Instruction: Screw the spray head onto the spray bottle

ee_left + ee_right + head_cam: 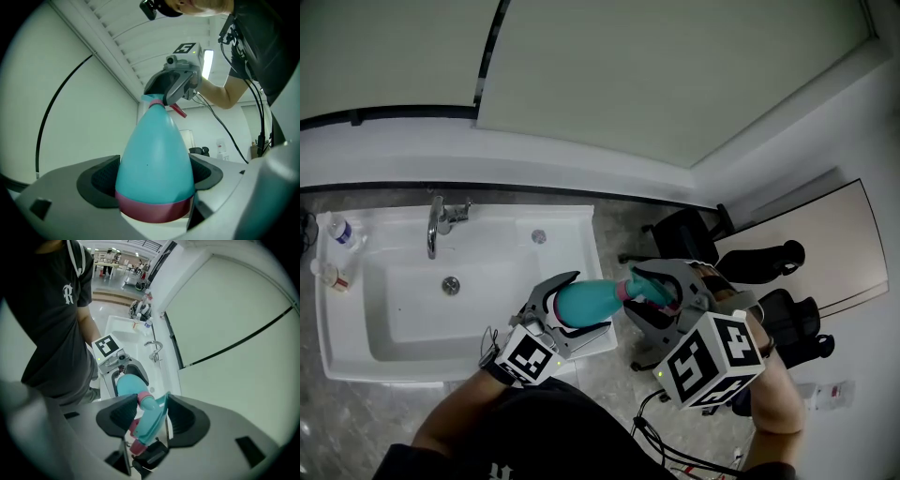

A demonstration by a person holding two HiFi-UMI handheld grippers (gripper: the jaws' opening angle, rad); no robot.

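A person stands over a white, glossy rectangular sink (pixel 581 225) with a curved chrome faucet (pixel 441 220), set in a grey speckled counter. Each hand holds a grey plastic two-jaw gripper that carries a white cube printed with black square markers.

The left gripper (pixel 154 187) is clenched on the spray bottle (pixel 154 159). Its dark, ribbed pads press on both sides of the wide lower body. The bottle is smooth teal plastic, shaped like a rounded cone that narrows to a slim neck, with a matte pink band around its base. In the head view it lies nearly level in the air over the sink's right front corner, with the neck pointing to the right.

The right gripper (pixel 147 416) meets the bottle at the neck and tilts steeply downward. Its jaws are closed on the spray head (pixel 152 420), an angular teal plastic piece with a round pink collar and a thin pink trigger. One textured black pad sits against the collar side and the other against the teal edge. The collar rests on the bottle's neck, so head and bottle are joined end to end between the two grippers. How far the collar is threaded on cannot be told.

Two small bottles (pixel 337 230) stand on the sink's left rim. Black office chairs (pixel 684 234) sit on the floor to the right.
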